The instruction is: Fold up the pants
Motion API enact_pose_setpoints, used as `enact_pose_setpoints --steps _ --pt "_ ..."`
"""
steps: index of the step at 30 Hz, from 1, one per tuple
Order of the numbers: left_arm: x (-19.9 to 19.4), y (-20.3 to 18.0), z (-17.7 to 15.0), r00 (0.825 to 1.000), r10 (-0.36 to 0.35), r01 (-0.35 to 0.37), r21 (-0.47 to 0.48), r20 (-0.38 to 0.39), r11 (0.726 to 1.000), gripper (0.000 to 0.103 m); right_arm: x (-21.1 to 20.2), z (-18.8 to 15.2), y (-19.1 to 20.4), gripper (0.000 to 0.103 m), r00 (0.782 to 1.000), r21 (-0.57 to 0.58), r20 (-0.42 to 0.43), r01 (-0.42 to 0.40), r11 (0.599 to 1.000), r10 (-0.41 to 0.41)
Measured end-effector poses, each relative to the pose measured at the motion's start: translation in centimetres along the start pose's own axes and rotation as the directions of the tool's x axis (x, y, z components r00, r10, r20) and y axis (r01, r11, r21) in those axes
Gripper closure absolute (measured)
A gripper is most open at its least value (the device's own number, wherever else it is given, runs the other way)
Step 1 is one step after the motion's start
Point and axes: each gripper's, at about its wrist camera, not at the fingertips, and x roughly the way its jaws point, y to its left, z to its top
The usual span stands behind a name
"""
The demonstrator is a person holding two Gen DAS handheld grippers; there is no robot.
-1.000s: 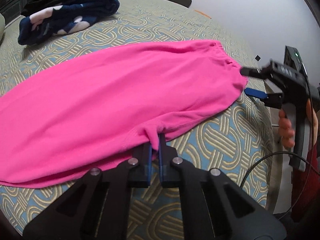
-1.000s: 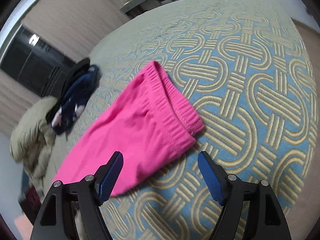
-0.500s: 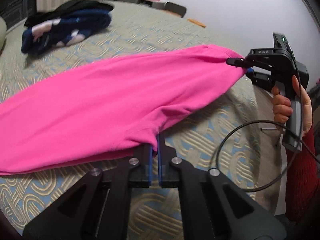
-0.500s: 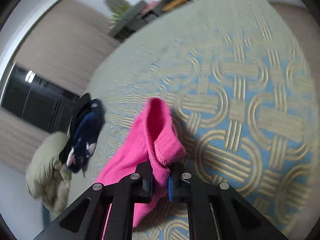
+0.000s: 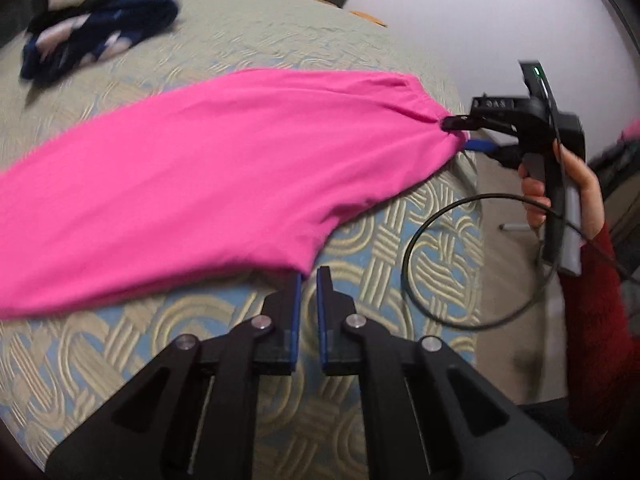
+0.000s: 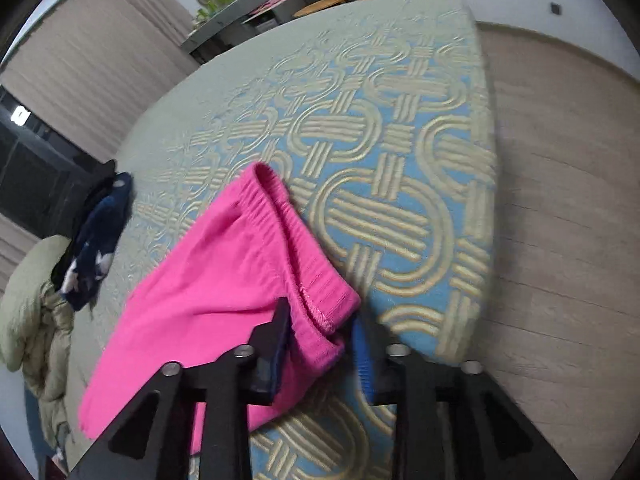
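Bright pink soft-knit pants (image 5: 208, 184) with a ribbed elastic waistband (image 6: 296, 248) lie lengthwise on the blue-and-beige woven-pattern bedspread (image 5: 404, 240), waistband end near the bedspread's edge. Left gripper (image 5: 308, 280): jaws nearly together with a slim gap, tips just at the pants' crotch-side hem; whether any cloth is pinched I cannot tell. Right gripper (image 6: 320, 332): jaws spread, waistband corner sagging between them, released or barely touching. Fabric reads light, limp, stretchy; it drapes and puckers wherever pulled, so it should drag easily but sag between holds. Best purchase is probably the thick elastic band and the seamed crotch hem. A dark navy patterned garment (image 5: 92, 40) is heaped well away across the bedspread.
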Motion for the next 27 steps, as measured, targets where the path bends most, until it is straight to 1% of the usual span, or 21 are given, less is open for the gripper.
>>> enact_pose_setpoints --steps 2,4,5,7,8,9,10,12,13,14,15,16,17,18,19,20,21,22,25,26,27 --pt "-1.7 1.6 -0.7 1.000 0.000 0.001 -0.057 0.018 0.998 0.088 -2.3 0.2 0.1 0.042 0.986 -0.017 0.105 0.129 0.992 -0.126" --pt "-4.7 4.7 -1.9 0.997 0.028 -0.017 -0.161 0.069 0.987 0.071 -4.5 0.3 0.9 0.042 0.964 -0.030 0.189 0.196 0.980 -0.187" --pt "-5.8 6.0 -2.5 0.995 0.047 -0.029 -0.202 0.087 0.979 0.068 -5.5 0.1 1.6 0.042 0.965 -0.048 0.213 0.167 0.985 -0.153" --pt "-9.0 10.0 -4.3 0.984 0.128 -0.082 -0.324 0.124 0.943 0.064 -6.7 -1.1 4.5 0.042 0.981 -0.162 0.193 0.023 0.986 0.009" --pt "-10.4 12.2 -5.1 0.976 0.170 -0.109 -0.379 0.133 0.919 0.064 -6.7 -2.0 6.9 0.042 0.985 -0.260 0.147 -0.046 0.965 0.086" --pt "-12.2 15.0 -6.3 0.964 0.227 -0.144 -0.450 0.135 0.881 0.064 -6.7 -3.4 9.7 0.042 0.985 -0.374 0.092 -0.102 0.922 0.146" --pt "-13.5 17.0 -7.1 0.955 0.267 -0.168 -0.502 0.131 0.848 0.064 -6.8 -4.9 12.3 0.042 0.981 -0.477 0.053 -0.140 0.868 0.187" --pt "-16.3 21.4 -9.2 0.933 0.336 -0.193 -0.611 0.128 0.768 0.064 -6.7 -9.7 18.9 0.042 0.969 -0.708 -0.017 -0.185 0.681 0.245" --pt "-18.3 24.1 -10.7 0.917 0.376 -0.194 -0.678 0.130 0.709 0.064 -6.6 -12.9 22.4 0.042 0.967 -0.812 -0.056 -0.188 0.553 0.248" --pt "-19.3 25.6 -11.6 0.910 0.393 -0.188 -0.712 0.133 0.677 0.064 -6.6 -15.9 25.3 0.042 0.963 -0.885 -0.090 -0.194 0.424 0.254" --pt "-20.8 27.8 -12.9 0.902 0.408 -0.168 -0.758 0.140 0.631 0.063 -6.7 -17.9 26.9 0.042 0.958 -0.919 -0.110 -0.199 0.341 0.263" --pt "-21.7 29.5 -14.0 0.896 0.420 -0.153 -0.789 0.143 0.595 0.060 -6.8 -21.8 29.8 0.042 0.947 -0.963 -0.140 -0.198 0.185 0.288" --pt "-22.4 31.1 -14.7 0.891 0.433 -0.149 -0.812 0.138 0.564 0.058 -6.7 -23.5 31.0 0.042 0.944 -0.975 -0.147 -0.189 0.120 0.295" --pt "-22.8 32.5 -15.3 0.886 0.445 -0.151 -0.828 0.129 0.540 0.056 -6.3 -26.6 33.4 0.042 0.943 -0.986 -0.157 -0.166 0.008 0.293" --pt "-22.9 33.7 -15.6 0.886 0.448 -0.152 -0.836 0.121 0.527 0.056 -5.9 -29.1 34.8 0.043 0.948 -0.988 -0.151 -0.136 -0.070 0.280" --pt "-22.9 35.3 -15.7 0.889 0.445 -0.153 -0.843 0.110 0.515 0.056 -5.6 -31.1 36.1 0.044 0.951 -0.986 -0.129 -0.093 -0.137 0.281" --pt "-22.6 36.7 -15.7 0.892 0.441 -0.153 -0.850 0.101 0.504 0.055 -5.5 -32.4 37.2 0.044 0.949 -0.981 -0.113 -0.059 -0.183 0.296" --pt "-22.2 38.1 -15.5 0.897 0.431 -0.148 -0.856 0.095 0.495 0.055 -5.3 -34.2 38.5 0.044 0.940 -0.970 -0.104 -0.023 -0.242 0.325" --pt "-20.8 41.7 -14.9 0.908 0.410 -0.130 -0.876 0.082 0.465 0.055 -4.2 -37.9 41.4 0.044 0.924 -0.948 -0.072 0.054 -0.314 0.375" --pt "-20.5 42.9 -14.8 0.911 0.405 -0.125 -0.881 0.080 0.456 0.055 -3.8 -39.0 42.1 0.044 0.922 -0.938 -0.044 0.094 -0.333 0.386" --pt "-20.3 43.9 -14.7 0.910 0.407 -0.121 -0.885 0.083 0.451 0.055 -3.3 -40.4 42.6 0.044 0.905 -0.920 0.006 0.171 -0.351 0.425"
